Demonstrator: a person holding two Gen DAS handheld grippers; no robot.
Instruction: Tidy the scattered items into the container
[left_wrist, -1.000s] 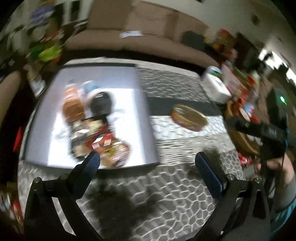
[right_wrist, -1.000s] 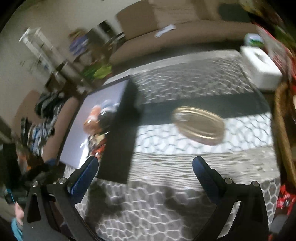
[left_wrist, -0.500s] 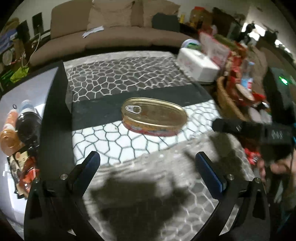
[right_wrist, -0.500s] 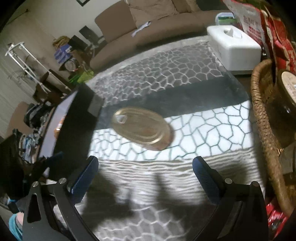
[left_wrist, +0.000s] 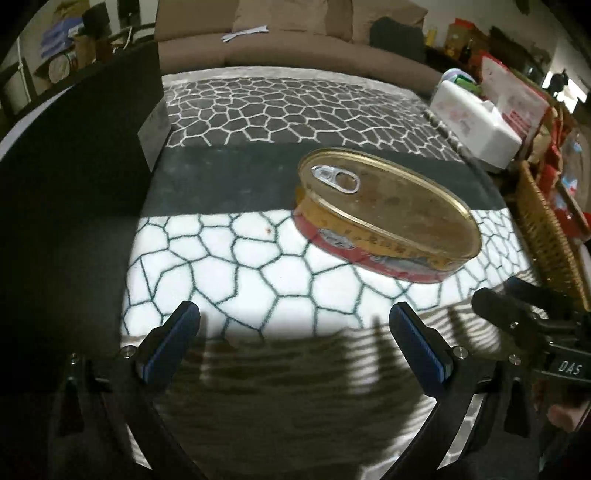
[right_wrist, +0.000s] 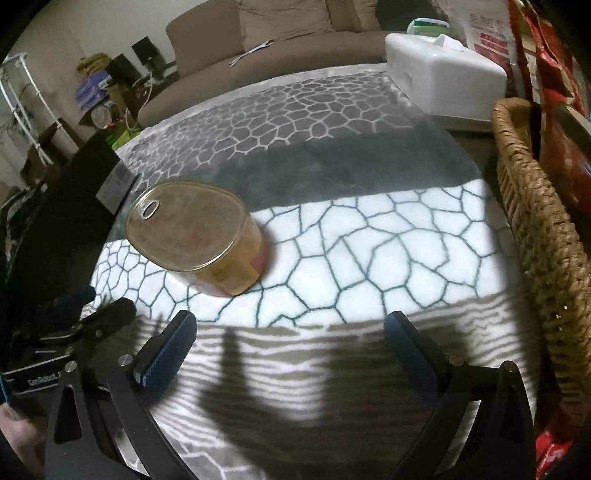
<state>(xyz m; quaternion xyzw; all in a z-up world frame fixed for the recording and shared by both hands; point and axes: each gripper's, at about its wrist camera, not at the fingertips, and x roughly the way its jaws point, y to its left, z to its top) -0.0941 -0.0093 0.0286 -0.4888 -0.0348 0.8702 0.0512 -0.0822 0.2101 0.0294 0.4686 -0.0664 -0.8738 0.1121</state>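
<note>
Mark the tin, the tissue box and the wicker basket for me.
tin (left_wrist: 391, 199), left wrist view, centre of lid
tissue box (right_wrist: 443, 70), right wrist view, top face
wicker basket (right_wrist: 532, 206), right wrist view, woven rim

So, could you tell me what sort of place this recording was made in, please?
Most likely a home living room: a brown sofa stands behind a low table with a patterned cloth, and a tissue box and wicker basket sit to one side.

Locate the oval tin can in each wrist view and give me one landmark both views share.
Left wrist: the oval tin can lies right of centre, ahead of the open left gripper.
Right wrist: it sits left of centre, ahead of the open right gripper.
Shared landmark: the white tissue box.
</note>
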